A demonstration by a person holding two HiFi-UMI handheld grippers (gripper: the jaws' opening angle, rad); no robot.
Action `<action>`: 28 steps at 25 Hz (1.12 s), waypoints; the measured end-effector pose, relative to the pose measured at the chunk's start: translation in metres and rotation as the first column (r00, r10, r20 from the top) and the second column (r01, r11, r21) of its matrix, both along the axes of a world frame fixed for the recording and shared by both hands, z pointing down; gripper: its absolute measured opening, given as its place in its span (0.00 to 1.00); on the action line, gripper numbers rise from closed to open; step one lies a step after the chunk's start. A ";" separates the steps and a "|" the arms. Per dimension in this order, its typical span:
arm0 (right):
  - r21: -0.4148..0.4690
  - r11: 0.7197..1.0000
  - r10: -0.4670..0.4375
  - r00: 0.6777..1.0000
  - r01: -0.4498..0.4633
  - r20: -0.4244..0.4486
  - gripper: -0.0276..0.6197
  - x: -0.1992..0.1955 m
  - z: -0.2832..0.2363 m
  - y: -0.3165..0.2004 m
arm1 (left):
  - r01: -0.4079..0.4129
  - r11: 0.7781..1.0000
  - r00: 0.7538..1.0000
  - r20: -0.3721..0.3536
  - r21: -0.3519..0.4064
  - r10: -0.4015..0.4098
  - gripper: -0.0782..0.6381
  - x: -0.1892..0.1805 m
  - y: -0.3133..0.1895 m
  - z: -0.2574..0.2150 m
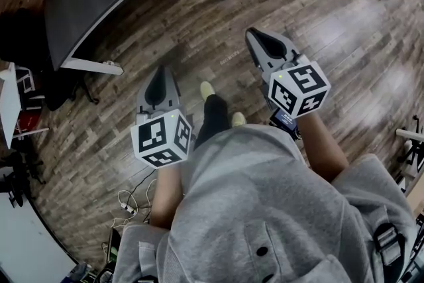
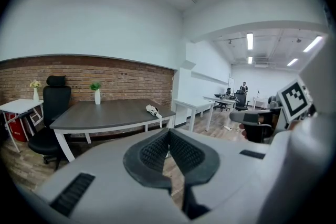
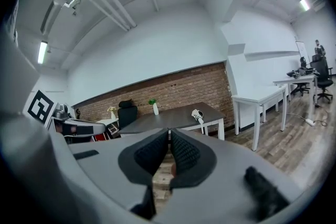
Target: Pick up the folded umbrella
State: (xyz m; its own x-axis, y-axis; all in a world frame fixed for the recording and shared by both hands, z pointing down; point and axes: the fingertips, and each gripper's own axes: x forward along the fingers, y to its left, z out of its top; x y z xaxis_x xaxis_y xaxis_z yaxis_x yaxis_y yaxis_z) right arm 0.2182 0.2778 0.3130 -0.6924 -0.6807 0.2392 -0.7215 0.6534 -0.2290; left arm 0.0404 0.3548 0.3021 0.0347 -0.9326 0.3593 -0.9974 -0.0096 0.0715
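We stood in a big room with a brown wooden plank floor (image 1: pixel 331 23) and a red brick wall (image 2: pixel 105 76) far away. By that wall was a long dark grey table with white legs (image 2: pixel 105 114). The white folded umbrella with black marks (image 2: pixel 153 110) lay on the right end of the table, close to the near edge, and its strap hung down over the edge. A small white vase with a green plant (image 2: pixel 96 94) stood at the far side of the table. A black office chair (image 2: pixel 52 107) sat at the left end.

Our left grey gripper (image 2: pixel 169 132) had its jaws together with nothing between them. Our right grey gripper (image 3: pixel 169 132) had its jaws pressed together too, and it held nothing. Both were above the floor, well apart from the umbrella.
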 end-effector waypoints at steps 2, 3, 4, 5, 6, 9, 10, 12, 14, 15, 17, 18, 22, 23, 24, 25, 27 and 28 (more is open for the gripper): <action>-0.003 1.000 -0.003 1.000 0.003 -0.005 0.09 -0.007 0.000 -0.011 | -0.002 1.000 1.000 -0.008 0.000 0.002 0.13 -0.005 -0.013 0.000; -0.003 1.000 -0.004 1.000 0.004 -0.008 0.09 -0.010 0.000 -0.018 | -0.003 1.000 1.000 -0.012 0.001 0.003 0.13 -0.008 -0.020 0.000; -0.005 1.000 -0.005 1.000 0.005 -0.011 0.09 -0.014 0.000 -0.024 | -0.003 1.000 1.000 -0.014 0.001 0.003 0.13 -0.012 -0.027 0.000; -0.008 1.000 -0.005 1.000 0.005 -0.014 0.09 -0.017 0.001 -0.030 | -0.003 1.000 1.000 -0.015 0.000 0.003 0.13 -0.015 -0.034 0.001; -0.012 1.000 -0.005 1.000 0.005 -0.018 0.09 -0.020 0.002 -0.037 | -0.004 1.000 1.000 -0.017 -0.002 0.004 0.13 -0.018 -0.041 0.001; -0.023 1.000 -0.003 1.000 0.003 -0.028 0.09 -0.030 0.006 -0.057 | -0.008 1.000 1.000 -0.022 -0.010 0.008 0.13 -0.028 -0.063 0.005; -0.026 1.000 -0.002 1.000 0.001 -0.029 0.09 -0.034 0.006 -0.064 | -0.008 1.000 1.000 -0.024 -0.011 0.008 0.13 -0.032 -0.070 0.006; -0.030 1.000 0.000 1.000 -0.001 -0.031 0.09 -0.041 0.007 -0.076 | -0.009 1.000 1.000 -0.027 -0.013 0.009 0.13 -0.039 -0.083 0.007; -0.034 0.999 0.001 0.999 -0.002 -0.036 0.09 -0.047 0.008 -0.085 | -0.012 1.000 1.000 -0.028 -0.013 0.012 0.13 -0.045 -0.094 0.007; -0.035 0.999 0.001 0.999 -0.002 -0.039 0.09 -0.051 0.008 -0.090 | -0.014 1.000 1.000 -0.028 -0.014 0.014 0.13 -0.048 -0.099 0.008; -0.038 0.999 0.003 0.999 -0.004 -0.045 0.09 -0.057 0.009 -0.099 | -0.019 1.000 0.999 -0.029 -0.015 0.019 0.13 -0.054 -0.110 0.007; -0.039 0.999 0.004 0.999 -0.006 -0.048 0.09 -0.060 0.009 -0.104 | -0.021 1.000 0.999 -0.030 -0.015 0.020 0.13 -0.057 -0.116 0.007; -0.040 0.999 0.003 0.998 -0.005 -0.060 0.09 -0.075 0.010 -0.121 | -0.025 1.000 0.999 -0.035 -0.016 0.025 0.13 -0.072 -0.135 0.008; -0.041 0.999 0.003 0.998 -0.005 -0.064 0.09 -0.078 0.010 -0.124 | -0.028 0.999 0.999 -0.036 -0.017 0.027 0.13 -0.075 -0.139 0.008; -0.041 0.999 0.003 0.998 -0.006 -0.067 0.09 -0.081 0.010 -0.128 | -0.031 0.999 0.999 -0.036 -0.017 0.030 0.13 -0.078 -0.143 0.008; -0.041 0.999 0.003 0.998 -0.006 -0.069 0.09 -0.085 0.010 -0.131 | -0.033 0.999 0.999 -0.036 -0.018 0.032 0.13 -0.081 -0.147 0.008; -0.042 0.999 0.003 0.997 -0.006 -0.074 0.09 -0.092 0.011 -0.138 | -0.036 0.999 0.999 -0.038 -0.017 0.036 0.13 -0.087 -0.155 0.008; -0.043 0.999 0.002 0.997 -0.005 -0.075 0.09 -0.096 0.011 -0.142 | -0.038 0.999 0.999 -0.039 -0.017 0.037 0.13 -0.090 -0.158 0.008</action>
